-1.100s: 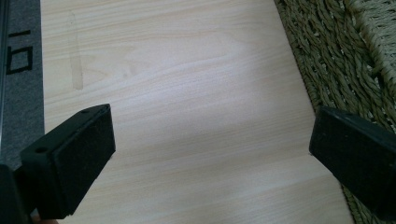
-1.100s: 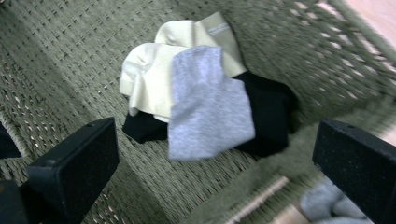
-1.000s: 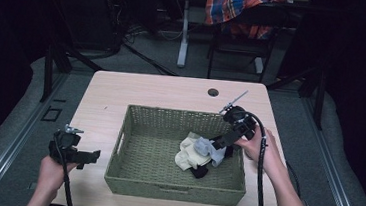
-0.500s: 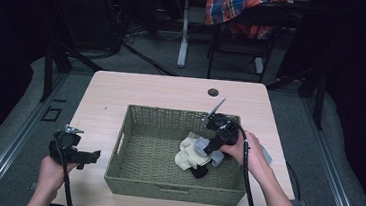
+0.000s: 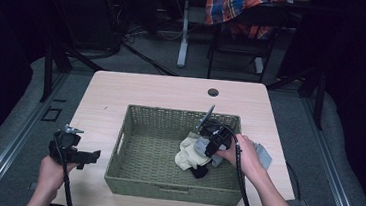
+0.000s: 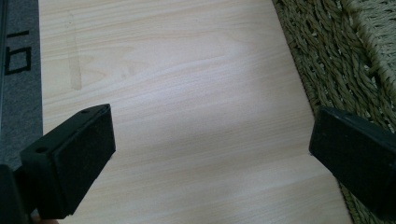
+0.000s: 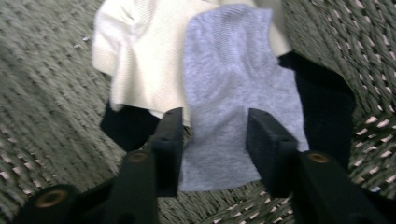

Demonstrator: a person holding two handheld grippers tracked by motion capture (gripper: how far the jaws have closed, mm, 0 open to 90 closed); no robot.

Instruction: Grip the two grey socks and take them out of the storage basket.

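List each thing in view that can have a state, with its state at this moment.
Basket: upright on the table, holding socks.
Grey sock: lying flat on the pile, between the jaws, not clamped.
White sock: crumpled, under the grey one.
Black sock: at the bottom.
Right gripper: open, inside the basket.
Left gripper: open, over bare table.

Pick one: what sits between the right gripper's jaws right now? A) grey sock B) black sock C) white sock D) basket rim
A: in the right gripper view the grey sock lies between the two open jaws of the right gripper, with the white sock off to one side and the black sock to the other, all inside the wicker basket.
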